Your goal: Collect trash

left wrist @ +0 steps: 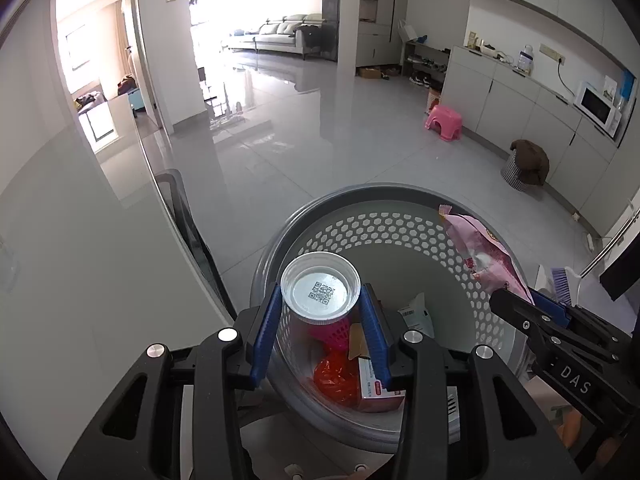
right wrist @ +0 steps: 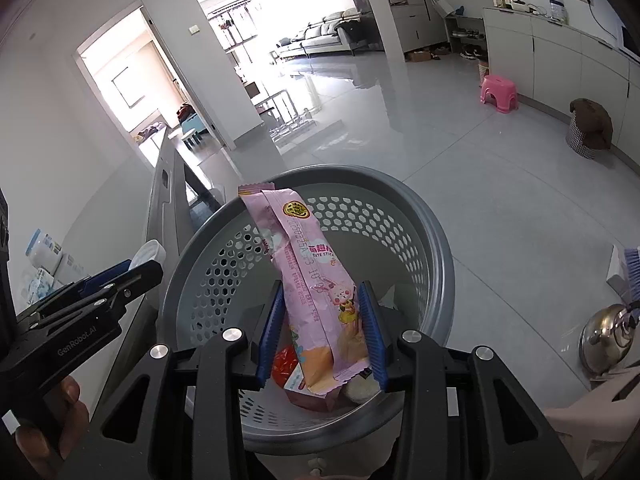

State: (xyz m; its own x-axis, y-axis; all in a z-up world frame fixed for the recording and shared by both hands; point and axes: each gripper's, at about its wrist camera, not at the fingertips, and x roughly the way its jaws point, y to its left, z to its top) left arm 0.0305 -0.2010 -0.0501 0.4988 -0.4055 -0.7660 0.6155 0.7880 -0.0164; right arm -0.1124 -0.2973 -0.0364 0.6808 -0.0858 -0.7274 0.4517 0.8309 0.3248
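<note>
I am holding my left gripper (left wrist: 322, 320) over the grey perforated bin (left wrist: 400, 232). Its blue pads (left wrist: 266, 328) are clamping a clear plastic cup (left wrist: 320, 294) by the sides, with the cup's open mouth facing the camera and a printed code square showing on its base. The cup is sitting above the bin's near wall, inside the rim.

I am holding my right gripper (right wrist: 322, 328) over the same bin (right wrist: 432, 240). Its pads (right wrist: 370, 328) are clenching a long pink snack wrapper (right wrist: 312, 280) near its lower end. The wrapper is standing tilted, and its upper end is reaching up to the bin's far rim. In the left wrist view the wrapper (left wrist: 486, 256) is leaning over the bin's right rim, gripped by the right gripper (left wrist: 532, 304).

Lying on the bin floor are a crumpled red bag (left wrist: 336, 376), a small red and white box (left wrist: 376, 388), a pink mesh item (left wrist: 334, 334) and a white packet (left wrist: 416, 314).

A pink stool (left wrist: 444, 122) is standing on the glossy floor (left wrist: 320, 140), well apart from the bin.
</note>
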